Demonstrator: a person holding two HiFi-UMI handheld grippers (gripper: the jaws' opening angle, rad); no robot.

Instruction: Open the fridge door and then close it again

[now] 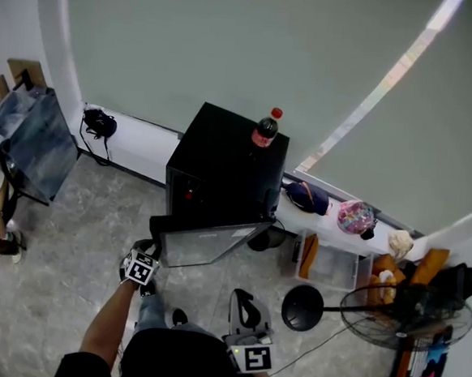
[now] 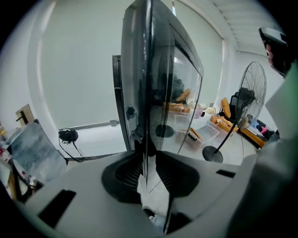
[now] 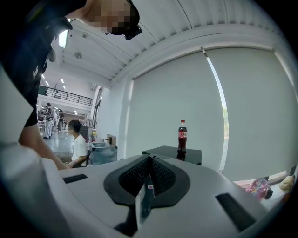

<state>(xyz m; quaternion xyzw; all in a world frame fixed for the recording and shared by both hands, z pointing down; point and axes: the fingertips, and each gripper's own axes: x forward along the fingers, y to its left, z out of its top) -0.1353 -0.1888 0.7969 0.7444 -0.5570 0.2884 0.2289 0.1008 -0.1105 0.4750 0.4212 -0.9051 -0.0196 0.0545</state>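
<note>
The black mini fridge [image 1: 222,154] stands by the grey wall with a cola bottle [image 1: 265,129] on top. Its glass door [image 1: 211,243] is swung open toward me. My left gripper [image 1: 145,250] is at the door's free left edge. In the left gripper view the thin door edge [image 2: 148,83] runs up from between the pads, and the left gripper [image 2: 145,162] is shut on it. My right gripper [image 1: 245,300] hangs lower right, apart from the door. In the right gripper view its pads meet with nothing between them [image 3: 149,162], and the fridge top [image 3: 174,152] and the bottle [image 3: 182,136] lie ahead.
A standing fan [image 1: 397,314] with a round base [image 1: 304,307] stands to the right. Clear bins [image 1: 332,264] and bags [image 1: 308,197] lie along the low ledge. A leaning grey panel [image 1: 32,143] is at the left. A seated person [image 3: 77,144] shows far off.
</note>
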